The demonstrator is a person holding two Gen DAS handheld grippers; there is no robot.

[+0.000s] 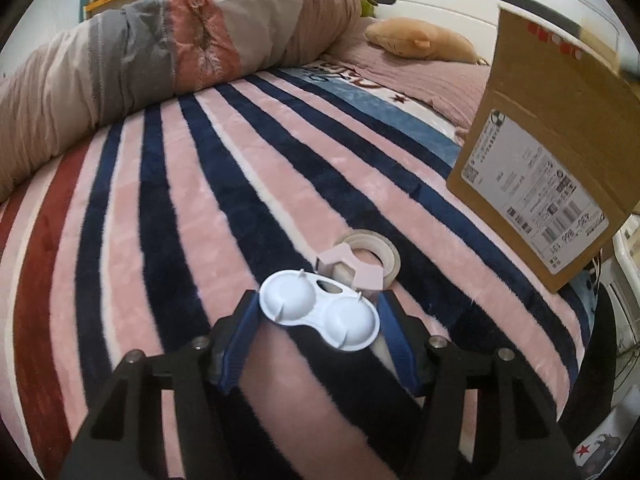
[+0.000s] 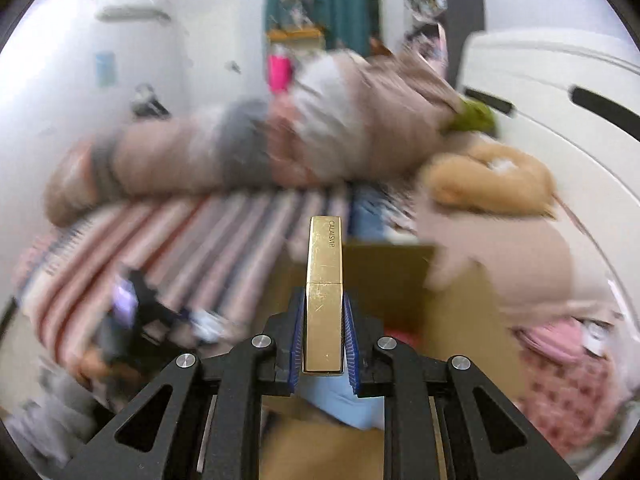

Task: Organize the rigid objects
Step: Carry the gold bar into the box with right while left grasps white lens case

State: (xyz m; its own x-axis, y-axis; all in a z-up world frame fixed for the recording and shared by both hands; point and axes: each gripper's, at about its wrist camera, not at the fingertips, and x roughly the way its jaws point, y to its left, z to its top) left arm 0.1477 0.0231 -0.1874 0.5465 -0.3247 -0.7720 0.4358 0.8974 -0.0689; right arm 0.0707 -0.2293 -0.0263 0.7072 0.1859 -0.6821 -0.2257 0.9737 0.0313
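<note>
Firmly clamped between the left gripper's point(image 1: 318, 314) blue pads is a white twin-cup case point(image 1: 320, 314), held over a striped plush blanket point(image 1: 168, 216). Just beyond lie a pink notched block point(image 1: 352, 270) and a tape roll point(image 1: 376, 250), touching; a cardboard box point(image 1: 548, 160) stands far right. Only the blurred right view shows the right gripper point(image 2: 324, 334) squeezing a gold lipstick tube point(image 2: 324, 292) above the box's brown interior point(image 2: 384, 276).
</note>
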